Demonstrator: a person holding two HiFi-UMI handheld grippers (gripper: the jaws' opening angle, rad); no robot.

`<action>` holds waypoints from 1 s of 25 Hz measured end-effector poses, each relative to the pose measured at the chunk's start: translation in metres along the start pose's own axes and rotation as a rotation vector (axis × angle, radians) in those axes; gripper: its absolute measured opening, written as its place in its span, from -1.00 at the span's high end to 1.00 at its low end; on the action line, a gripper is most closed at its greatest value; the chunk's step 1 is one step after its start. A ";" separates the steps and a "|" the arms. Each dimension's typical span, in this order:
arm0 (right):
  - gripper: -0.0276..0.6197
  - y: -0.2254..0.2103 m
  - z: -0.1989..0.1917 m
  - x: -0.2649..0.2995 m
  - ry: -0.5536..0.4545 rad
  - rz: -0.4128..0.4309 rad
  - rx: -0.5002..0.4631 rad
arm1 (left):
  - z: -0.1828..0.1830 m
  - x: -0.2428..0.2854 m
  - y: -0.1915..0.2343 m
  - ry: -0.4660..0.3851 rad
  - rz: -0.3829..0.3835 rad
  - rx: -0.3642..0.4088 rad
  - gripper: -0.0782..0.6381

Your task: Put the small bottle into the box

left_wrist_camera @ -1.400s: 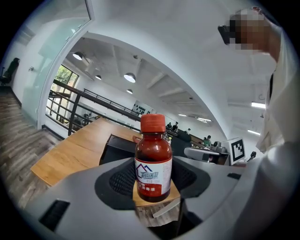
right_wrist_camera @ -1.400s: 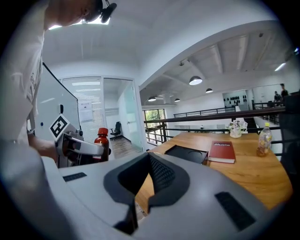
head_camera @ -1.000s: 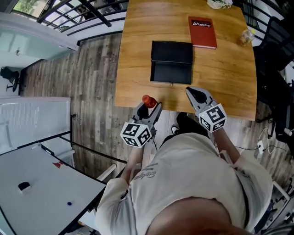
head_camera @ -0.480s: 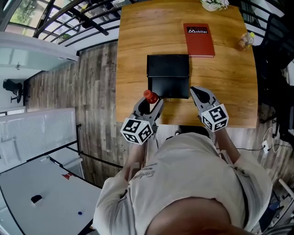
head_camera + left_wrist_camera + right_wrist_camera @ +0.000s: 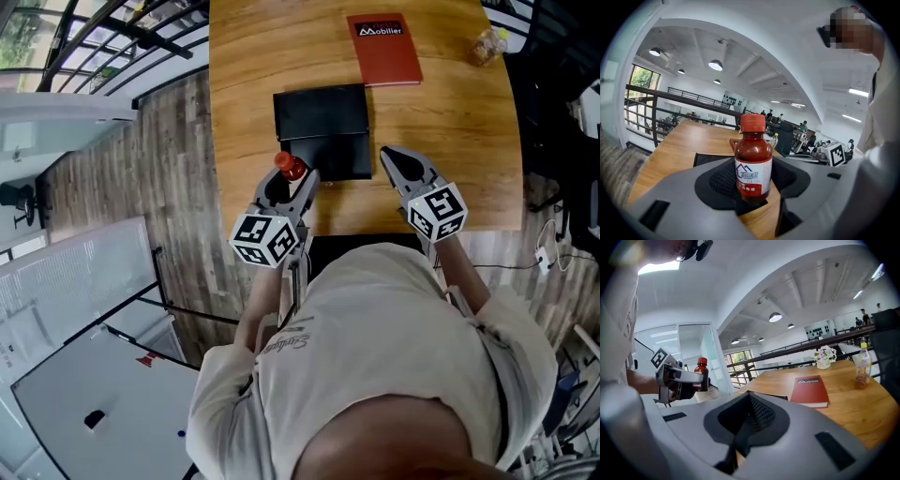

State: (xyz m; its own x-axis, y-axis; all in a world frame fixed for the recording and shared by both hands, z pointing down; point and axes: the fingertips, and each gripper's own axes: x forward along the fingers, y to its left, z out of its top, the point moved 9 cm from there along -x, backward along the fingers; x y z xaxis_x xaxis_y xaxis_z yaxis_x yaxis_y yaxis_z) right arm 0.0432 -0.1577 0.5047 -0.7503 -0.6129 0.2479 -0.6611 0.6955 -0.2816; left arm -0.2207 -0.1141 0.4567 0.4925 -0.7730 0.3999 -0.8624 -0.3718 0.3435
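Book (image 5: 383,50) titled "Mobilier", labelled small bottle (image 5: 753,161)

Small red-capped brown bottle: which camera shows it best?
Left gripper view: the bottle stands large, central, label facing, in the left claw. Head view shows mainly its cap; right gripper view, a small side glimpse.

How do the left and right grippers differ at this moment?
The left gripper holds the small bottle upright between its fingers; the right gripper is shut and empty. The left gripper sits near the left front corner of the box, the right gripper near the right. Both point toward the box.
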 end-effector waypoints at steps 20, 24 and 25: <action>0.93 0.020 0.043 0.001 -0.030 -0.194 -0.126 | -0.027 0.047 0.048 0.279 -0.098 -0.018 0.15; 0.93 0.015 0.031 0.002 0.005 -0.173 -0.176 | -0.044 0.063 0.052 0.343 -0.091 -0.110 0.15; 0.93 0.014 0.028 0.001 0.010 -0.169 -0.172 | -0.049 0.067 0.054 0.364 -0.085 -0.133 0.15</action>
State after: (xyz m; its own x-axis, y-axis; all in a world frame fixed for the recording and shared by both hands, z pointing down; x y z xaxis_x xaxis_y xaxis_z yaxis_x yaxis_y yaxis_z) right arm 0.0329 -0.1591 0.4755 -0.6284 -0.7229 0.2874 -0.7670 0.6375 -0.0735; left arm -0.2287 -0.1604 0.5436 0.5910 -0.5008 0.6324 -0.8062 -0.3382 0.4855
